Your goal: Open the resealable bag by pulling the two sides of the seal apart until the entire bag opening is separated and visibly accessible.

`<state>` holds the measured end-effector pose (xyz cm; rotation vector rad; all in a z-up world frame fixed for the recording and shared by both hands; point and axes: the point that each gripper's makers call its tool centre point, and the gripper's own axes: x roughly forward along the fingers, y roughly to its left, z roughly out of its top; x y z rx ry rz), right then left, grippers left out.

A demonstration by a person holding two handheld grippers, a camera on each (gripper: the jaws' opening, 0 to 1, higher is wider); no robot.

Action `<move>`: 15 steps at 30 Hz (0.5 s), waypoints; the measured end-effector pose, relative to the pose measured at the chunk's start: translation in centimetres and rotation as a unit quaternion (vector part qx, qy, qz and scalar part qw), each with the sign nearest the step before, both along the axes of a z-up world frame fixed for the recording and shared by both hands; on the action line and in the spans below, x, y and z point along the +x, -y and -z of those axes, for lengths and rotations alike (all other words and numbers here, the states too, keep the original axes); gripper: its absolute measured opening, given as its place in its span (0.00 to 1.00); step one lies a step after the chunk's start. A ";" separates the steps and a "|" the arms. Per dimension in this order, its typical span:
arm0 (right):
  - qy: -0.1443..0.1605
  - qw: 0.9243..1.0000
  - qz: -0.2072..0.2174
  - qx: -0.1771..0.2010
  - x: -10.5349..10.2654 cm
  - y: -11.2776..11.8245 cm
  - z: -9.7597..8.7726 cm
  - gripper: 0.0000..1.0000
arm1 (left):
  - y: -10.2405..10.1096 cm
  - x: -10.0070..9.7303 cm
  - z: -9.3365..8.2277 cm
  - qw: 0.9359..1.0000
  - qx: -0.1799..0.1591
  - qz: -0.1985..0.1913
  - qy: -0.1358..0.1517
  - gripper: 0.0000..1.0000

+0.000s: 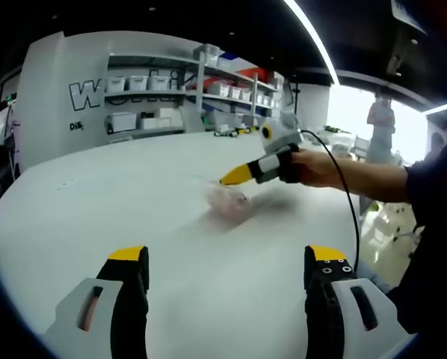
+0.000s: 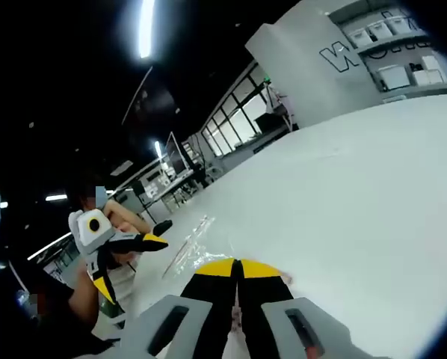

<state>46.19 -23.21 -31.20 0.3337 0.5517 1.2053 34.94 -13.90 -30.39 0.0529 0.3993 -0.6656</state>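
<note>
Pinching the clear bag (image 1: 229, 201) on the white table (image 1: 119, 202), right tongs (image 2: 238, 267) closed, left tongs (image 1: 227, 258) wide apart, holding nothing

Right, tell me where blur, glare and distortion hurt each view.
Left gripper view: the resealable bag is a motion-smeared pinkish patch, the window behind the right gripper is blown out, and the fisheye curves the table. Right gripper view: ceiling lights flare, the bag shows as faint glints, and the horizon is strongly tilted.

The resealable bag (image 1: 227, 202) is a motion-blurred pinkish smear mid-counter (image 1: 134, 202); its seal and contents cannot be made out. In the right gripper view its clear film (image 2: 190, 243) runs behind the right gripper (image 2: 237, 267), so any grip is hidden.
</note>
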 end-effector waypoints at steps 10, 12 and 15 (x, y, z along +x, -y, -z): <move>-0.009 1.000 0.008 0.011 -0.6 0.5 0.1 0.00 | 1.2 1.7 1.4 1.000 -0.008 0.010 -0.010 0.82; -0.010 1.000 0.009 0.012 -0.8 0.5 0.0 0.00 | 1.5 2.2 1.6 1.000 -0.013 0.013 -0.012 0.81; -0.011 1.000 0.009 0.013 -0.9 0.5 0.0 0.00 | 2.0 2.9 2.0 1.000 -0.015 0.018 -0.013 0.79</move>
